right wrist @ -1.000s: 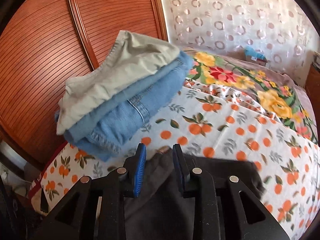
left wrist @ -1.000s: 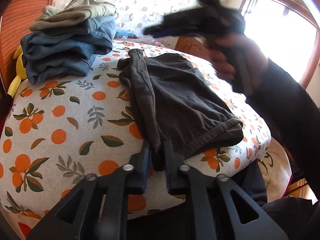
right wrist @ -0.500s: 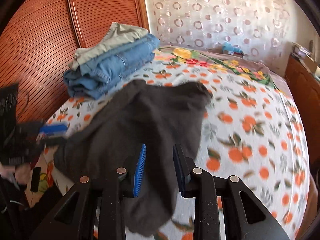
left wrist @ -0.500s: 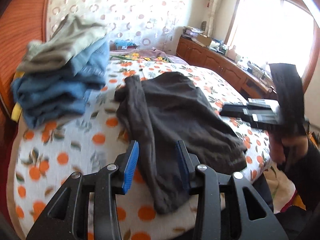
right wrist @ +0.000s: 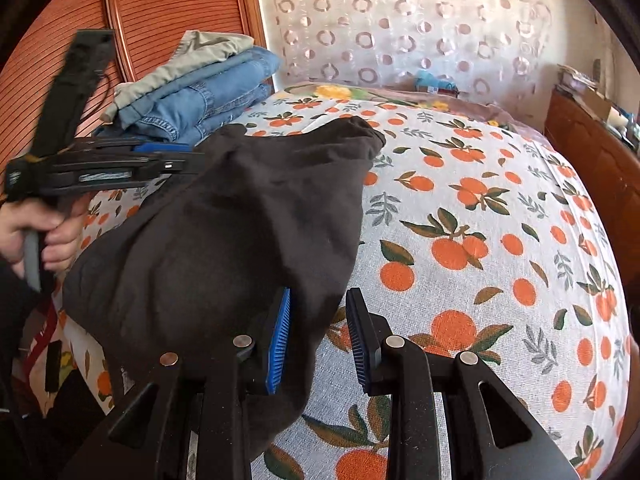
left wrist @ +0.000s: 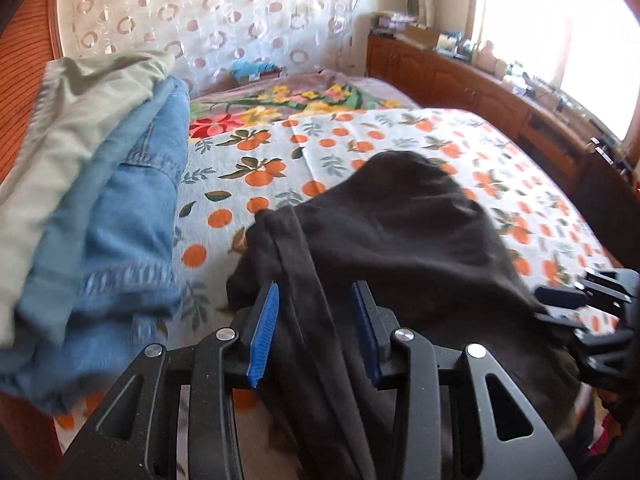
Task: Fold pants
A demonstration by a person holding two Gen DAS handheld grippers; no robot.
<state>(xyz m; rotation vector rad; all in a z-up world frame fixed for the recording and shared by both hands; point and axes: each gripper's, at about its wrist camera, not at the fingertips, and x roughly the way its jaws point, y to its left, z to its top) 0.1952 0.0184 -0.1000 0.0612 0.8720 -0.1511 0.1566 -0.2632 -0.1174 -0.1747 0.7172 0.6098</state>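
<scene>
Pants (left wrist: 404, 240), dark and bunched, lie on the near side of the bed (left wrist: 400, 136), over its orange-print sheet (right wrist: 480, 220), with their near end hanging off the edge. Left claw (left wrist: 316, 332) stands open with a seam fold of the pants lying between its blue pads, not pinched. Right claw (right wrist: 318, 340) is open as well, at the pants' near right corner; cloth drapes over its left pad while the right pad sits over bare sheet. A stack of folded clothes (left wrist: 100, 208), jeans under a pale garment, sits just left of the pants by the wooden headboard (right wrist: 160, 12). A floral blanket (left wrist: 288, 100) covers the far end. A wooden cabinet (left wrist: 480, 88) with clutter runs along the right wall.
</scene>
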